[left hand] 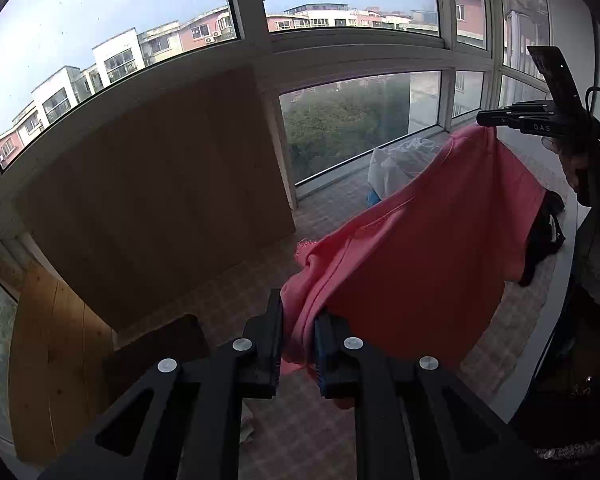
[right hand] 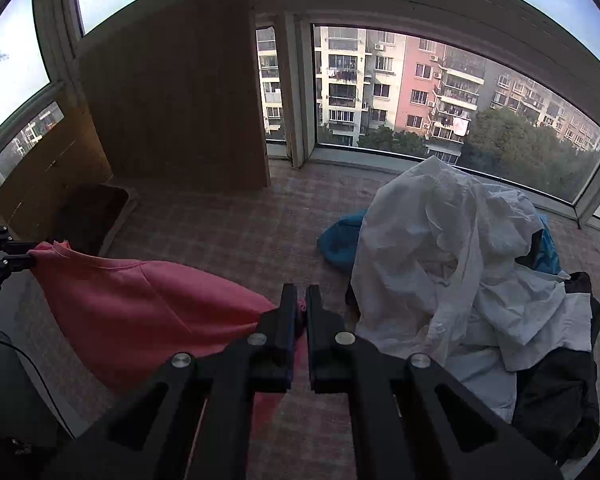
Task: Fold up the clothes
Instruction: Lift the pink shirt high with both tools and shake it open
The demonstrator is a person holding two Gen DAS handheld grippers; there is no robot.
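A pink garment (left hand: 420, 248) hangs stretched in the air between my two grippers, above a checked surface (right hand: 228, 220). My left gripper (left hand: 299, 308) is shut on a bunched edge of it, and the fabric fills the gap between the pads. In the right wrist view that gripper (right hand: 4, 260) shows at the far left, pinching one corner of the pink garment (right hand: 140, 304). My right gripper (right hand: 301, 292) is shut on the opposite corner, with a strip of pink showing between its jaws. Seen from the left wrist, the right gripper (left hand: 488, 118) holds its corner high at the right, a hand (left hand: 572, 160) behind it.
A heap of clothes lies right of the right gripper: a white shirt (right hand: 452, 264), something blue (right hand: 340, 244) and a black garment (right hand: 556, 392). A wooden board (right hand: 180, 92) leans against the windows behind. The surface's pale edge (left hand: 540, 340) runs along the right.
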